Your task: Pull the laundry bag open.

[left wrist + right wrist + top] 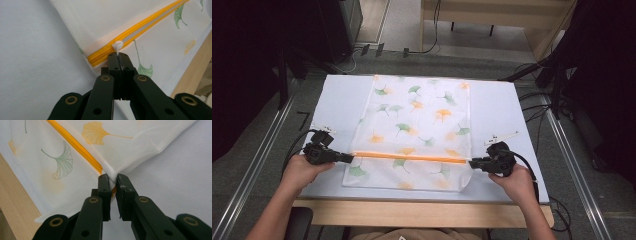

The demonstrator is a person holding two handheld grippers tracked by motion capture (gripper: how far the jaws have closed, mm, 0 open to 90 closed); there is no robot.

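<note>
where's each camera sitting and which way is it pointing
High view: fixed above the person's side, looking forward and down on the table; forearms, hands and both grippers show.
Left gripper view: rides the left gripper, looking along its shut jaws at the zipper pull.
Right gripper view: rides the right gripper, looking along its jaws clamping the bag's edge.
All three share the mesh bag and its orange zipper.

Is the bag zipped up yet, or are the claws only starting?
Only starting, it seems. Done: the left claw is shut on the white zipper pull at the left end of the orange zipper, and the right claw pinches the mesh bag at the other end. Left: sliding the pull across.
</note>
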